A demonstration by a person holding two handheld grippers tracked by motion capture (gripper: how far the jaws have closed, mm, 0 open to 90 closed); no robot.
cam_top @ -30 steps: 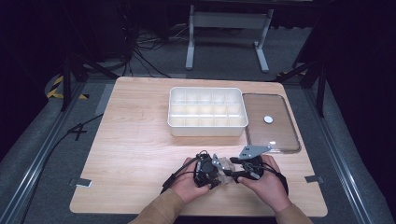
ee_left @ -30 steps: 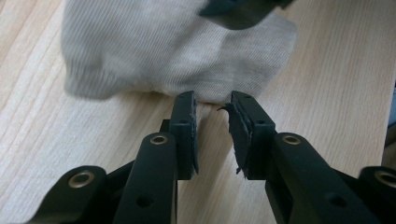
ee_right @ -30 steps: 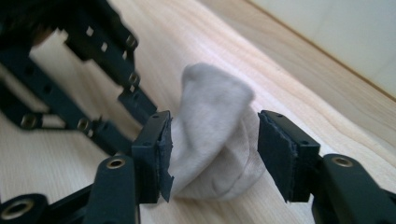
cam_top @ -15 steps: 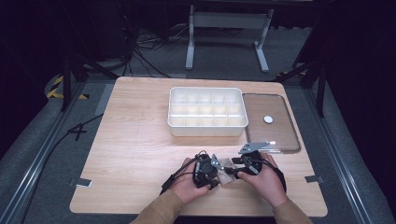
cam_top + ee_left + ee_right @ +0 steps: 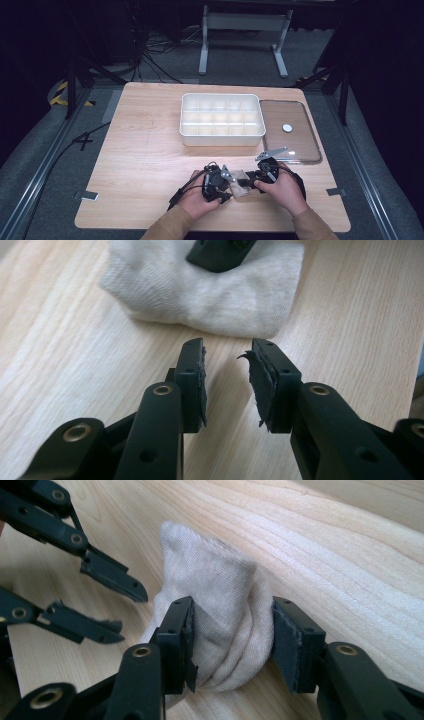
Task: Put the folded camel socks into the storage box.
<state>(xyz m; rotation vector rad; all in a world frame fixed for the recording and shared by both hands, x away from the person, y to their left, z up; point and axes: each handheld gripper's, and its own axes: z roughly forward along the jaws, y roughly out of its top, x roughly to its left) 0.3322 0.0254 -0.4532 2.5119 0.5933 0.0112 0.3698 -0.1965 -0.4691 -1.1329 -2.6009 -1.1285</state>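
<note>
Now the right tongs (image 5: pixel 232 642) are pinching the rolled beige cloth (image 5: pixel 225 625) across its bundled middle; their jaws have just been closing, and in the right gripper view both pads sit against the fabric, which bulges between them. Judged step: gather and secure the cloth before carrying it. Close until the folds compress evenly, no harder; the roll looks loose, so a shallow bite could let an outer layer slip free. Keep the pinch central, where the folds stack thickest. The cloth (image 5: pixel 242 181) lies on the tabletop (image 5: pixel 150 150) near your edge, between your two hands, well apart from the white compartment tray (image 5: pixel 222 141) and the clear lid (image 5: pixel 300 145) beside it. The left tongs (image 5: pixel 227 377) are released: their jaws have just been opening, nothing is between them, and they point at the near edge of the cloth (image 5: pixel 210 295) from just short of it, apart from the fabric. One pad on them looks frayed at its upper corner, so watch that it does not snag the weave. Pose: in the high view both hands rest low over the tabletop, the left hand (image 5: pixel 202 200) and the right hand (image 5: pixel 280 190) facing each other across the cloth, forearms coming in from the near edge. Keep the right wrist low and level while lifting.
</note>
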